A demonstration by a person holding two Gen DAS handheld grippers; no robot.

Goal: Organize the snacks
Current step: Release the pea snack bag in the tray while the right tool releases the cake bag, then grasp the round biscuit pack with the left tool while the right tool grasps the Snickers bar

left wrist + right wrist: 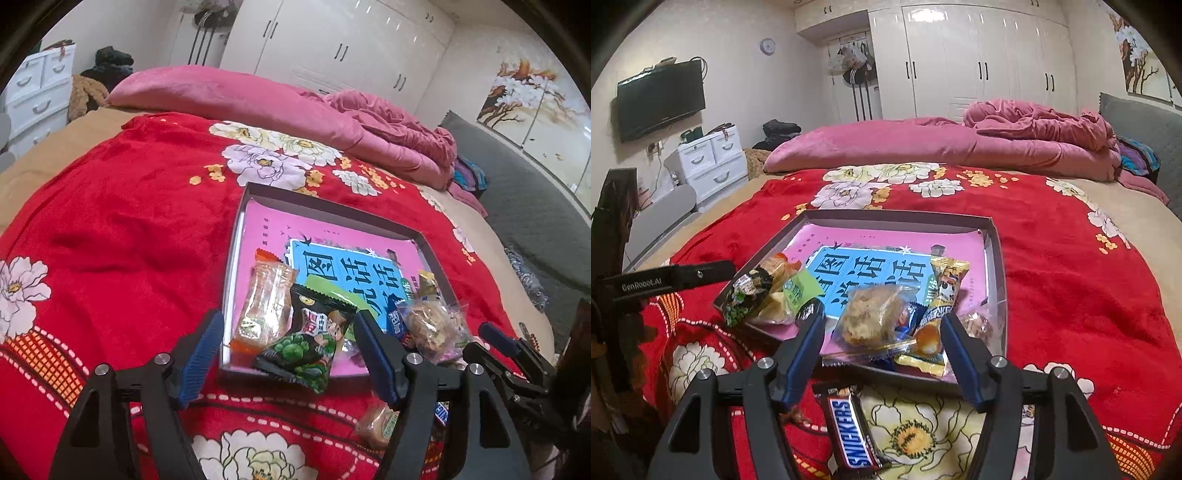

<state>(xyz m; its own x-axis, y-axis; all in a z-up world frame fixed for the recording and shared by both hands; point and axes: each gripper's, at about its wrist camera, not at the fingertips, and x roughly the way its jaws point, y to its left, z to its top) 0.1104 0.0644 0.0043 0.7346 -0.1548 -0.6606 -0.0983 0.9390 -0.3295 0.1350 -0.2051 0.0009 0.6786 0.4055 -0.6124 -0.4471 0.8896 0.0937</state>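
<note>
A shallow dark box (332,206) with a pink-and-blue book inside lies on the red floral blanket. My left gripper (287,317) is open at the box's near edge. A black-and-green snack packet (306,347) lies between its fingers, overhanging the rim, next to an orange-wrapped cake (266,299). My right gripper (882,316) is open too. A clear bag with a pastry (875,317) and a yellow packet (942,291) lie between its fingers in the box (897,216). A Snickers bar (853,432) lies on the blanket below the box. A small wrapped cake (378,424) also lies outside it.
The red blanket (129,221) spreads wide to the left and beyond the box. A pink duvet (923,144) is heaped along the far side of the bed. White wardrobes, a drawer unit (709,162) and a wall TV (661,99) stand behind.
</note>
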